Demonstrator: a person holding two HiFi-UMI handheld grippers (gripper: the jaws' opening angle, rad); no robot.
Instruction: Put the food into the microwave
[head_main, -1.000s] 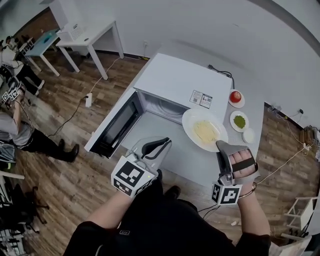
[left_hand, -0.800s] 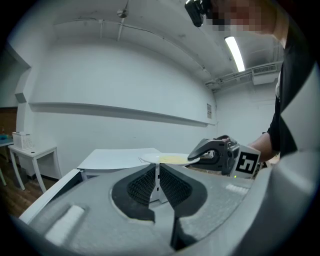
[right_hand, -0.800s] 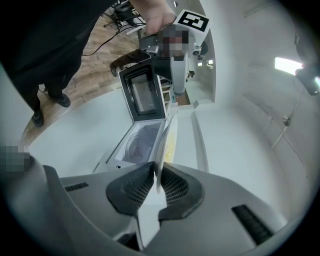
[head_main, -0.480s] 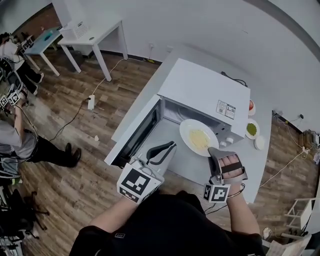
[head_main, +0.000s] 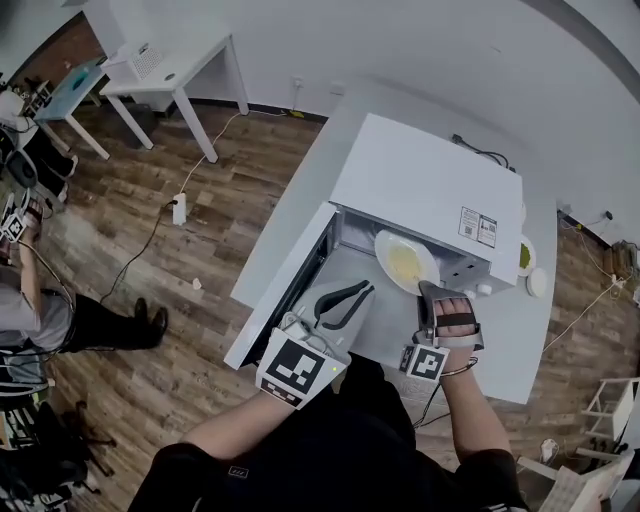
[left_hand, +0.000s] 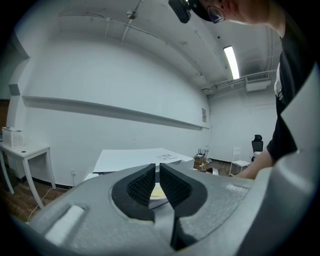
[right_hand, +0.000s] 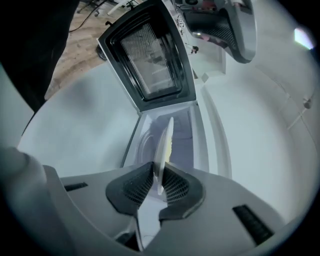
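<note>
Since a second ago the plate (head_main: 403, 262) of yellow food (head_main: 405, 266) has gone from above the worktop (head_main: 520, 345) into the mouth of the microwave (head_main: 430, 185), and its far edge now sits under the cavity's roof. The right claw (head_main: 430, 291) grasps the plate's near rim, with the rim between the pads, though its jaws are easing apart. The left claw (head_main: 350, 297) has also come forward. It hovers between the swung-open door (head_main: 285, 300) and the plate, clenched almost to with only a thin slit, and holds nothing.
</note>
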